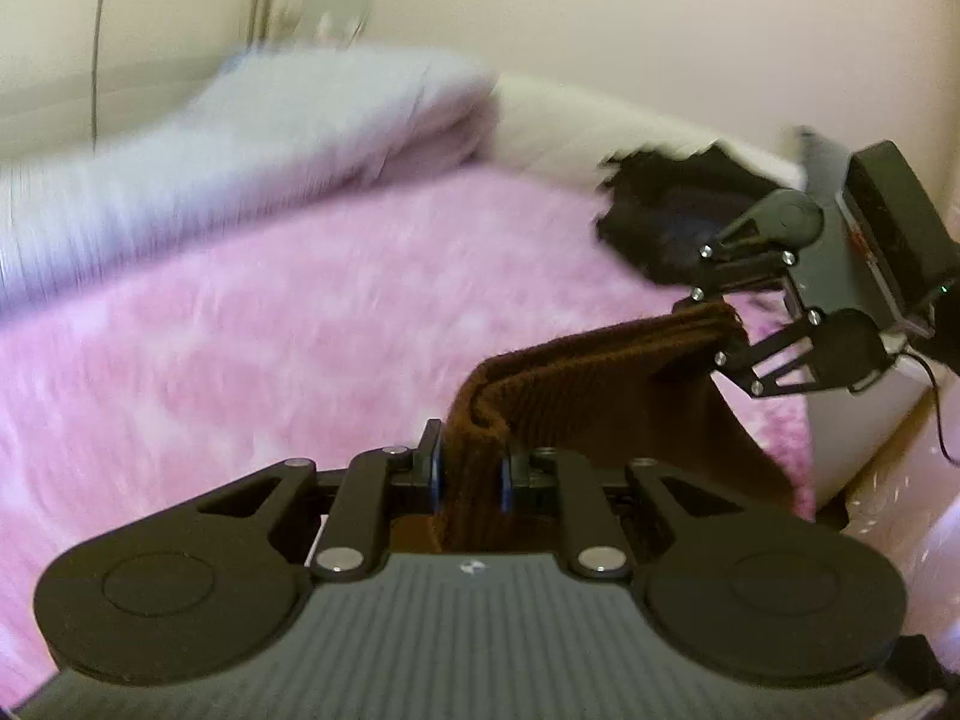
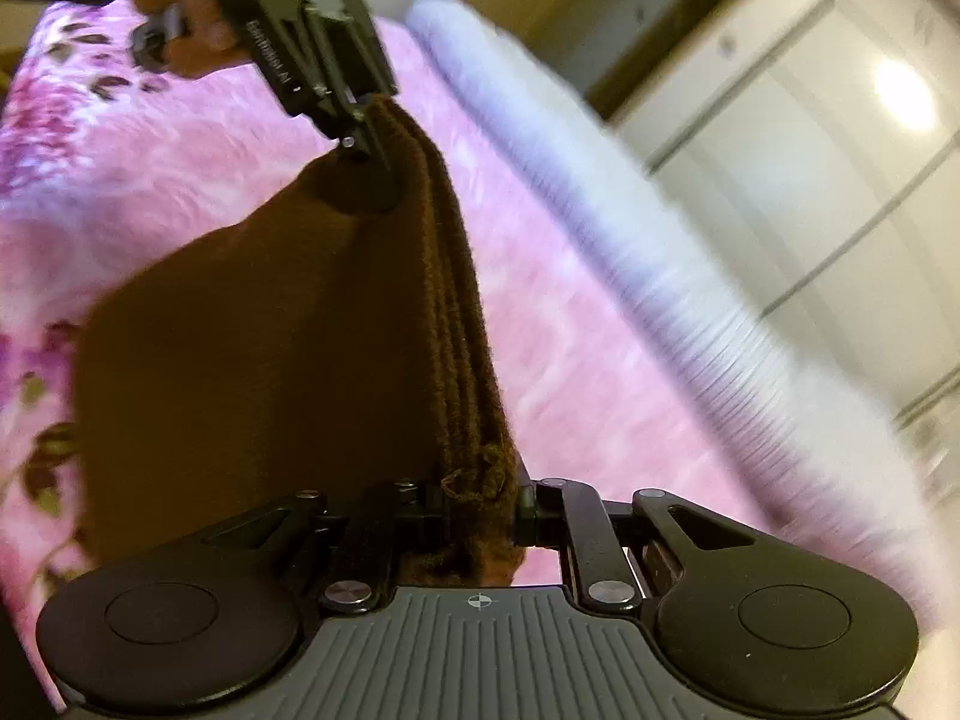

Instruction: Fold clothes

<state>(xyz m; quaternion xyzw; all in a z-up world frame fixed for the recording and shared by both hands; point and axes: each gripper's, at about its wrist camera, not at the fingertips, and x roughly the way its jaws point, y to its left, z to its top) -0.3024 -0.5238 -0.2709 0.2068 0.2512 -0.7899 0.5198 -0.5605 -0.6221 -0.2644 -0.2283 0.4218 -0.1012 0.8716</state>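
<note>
- The left gripper [image 1: 471, 471] is clenched on a bunched edge of the brown knitted garment [image 1: 576, 372], the ribbed cloth pinched between its blue-edged pads.
- The right gripper [image 2: 480, 501] is clamped on another bunched edge of the same garment [image 2: 270, 348], with the folded layers squeezed between its fingers.
- Between the two grips the top edge runs taut, and the rest hangs as a loose panel above the pink blanket [image 1: 270, 312]; whether its lower hem touches the blanket I cannot tell.
- In the right wrist view a hand [image 2: 180, 6] holds the left tool at the upper left.
- The blanket lies bare around the garment.
- Farther off, a white folded cover [image 1: 252, 144] borders the blanket, and a dark cloth [image 1: 654, 216] lies near its far corner.
- Pale walls stand beyond.
</note>
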